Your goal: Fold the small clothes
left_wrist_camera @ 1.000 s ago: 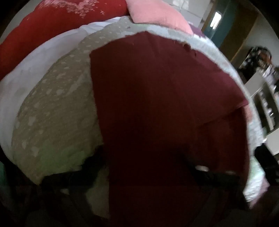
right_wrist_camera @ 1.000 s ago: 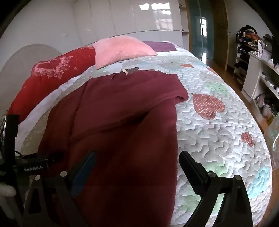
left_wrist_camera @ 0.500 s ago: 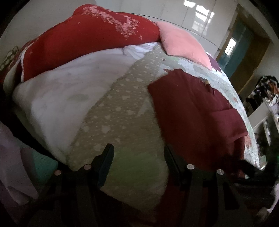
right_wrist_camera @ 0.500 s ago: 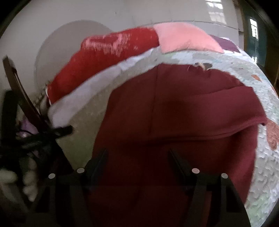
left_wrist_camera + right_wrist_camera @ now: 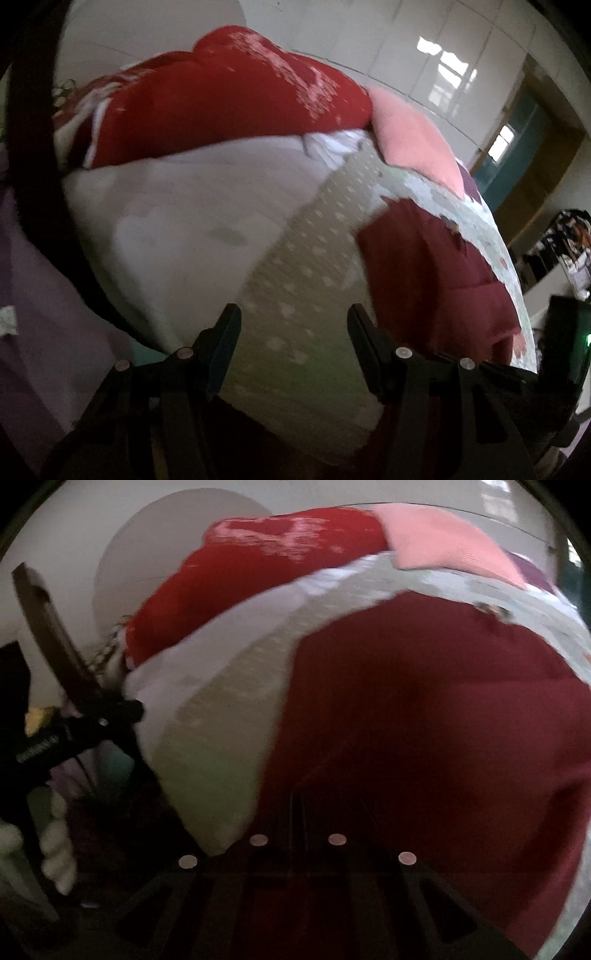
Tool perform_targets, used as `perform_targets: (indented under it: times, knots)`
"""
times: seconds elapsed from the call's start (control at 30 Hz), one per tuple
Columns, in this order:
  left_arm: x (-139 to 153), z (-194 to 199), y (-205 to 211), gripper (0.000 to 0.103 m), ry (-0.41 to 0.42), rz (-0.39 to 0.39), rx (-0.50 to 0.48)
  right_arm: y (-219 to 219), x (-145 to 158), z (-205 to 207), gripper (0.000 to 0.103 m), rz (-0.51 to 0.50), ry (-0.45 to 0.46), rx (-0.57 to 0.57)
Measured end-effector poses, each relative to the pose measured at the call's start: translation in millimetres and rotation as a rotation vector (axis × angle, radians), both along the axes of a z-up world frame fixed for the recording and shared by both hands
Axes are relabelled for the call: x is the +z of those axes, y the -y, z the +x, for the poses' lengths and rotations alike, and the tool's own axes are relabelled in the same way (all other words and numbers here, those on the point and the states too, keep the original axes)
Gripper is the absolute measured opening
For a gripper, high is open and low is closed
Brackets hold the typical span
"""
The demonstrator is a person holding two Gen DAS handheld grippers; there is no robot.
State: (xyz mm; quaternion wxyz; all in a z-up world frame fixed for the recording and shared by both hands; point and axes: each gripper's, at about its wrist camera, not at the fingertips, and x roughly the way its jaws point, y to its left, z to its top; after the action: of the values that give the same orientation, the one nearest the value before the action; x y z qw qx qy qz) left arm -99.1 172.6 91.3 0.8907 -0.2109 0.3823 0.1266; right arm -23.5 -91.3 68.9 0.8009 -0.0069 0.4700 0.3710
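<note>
Two grippers, split now. Right gripper (image 5: 297, 812) fingers pressed together, pinching maroon garment (image 5: 424, 720) at near bed edge; 0.5 s ago were spread. Left gripper (image 5: 291, 332) spread, empty, off garment, over dotted sheet (image 5: 306, 258). Red pillow (image 5: 221, 103) far. Next fold prob starting.

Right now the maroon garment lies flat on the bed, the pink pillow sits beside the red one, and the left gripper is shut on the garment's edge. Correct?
Not quite. The left gripper is open, its fingers spread over the dotted bedding and holding nothing, as the left wrist view shows. The maroon garment does lie on the bed, and the pink pillow sits beside the red pillow.
</note>
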Motion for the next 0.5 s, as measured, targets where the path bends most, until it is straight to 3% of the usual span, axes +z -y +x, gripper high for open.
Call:
perform_targets:
  times: [0.17,0.3,0.43,0.5]
  knots:
    - [5.4,-13.9,-23.2,0.059,0.015,0.004,0.070,-62.3,5.4,9.2,0.005,0.112,-0.051,0.116]
    - [12.4,-25.9,-35.5,0.059,0.038,0.017,0.117,-114.5,-4.4,11.2,0.005,0.222,-0.157,0.195]
    - [14.9,-28.4,-38.2,0.059,0.036,0.031,0.117,-129.1,-22.7,9.5,0.010,0.241,-0.218,0.201]
    - [12.7,-26.0,-35.8,0.060,0.034,0.026,0.108,-113.7,-20.4,10.5,0.028,0.264,-0.237,0.179]
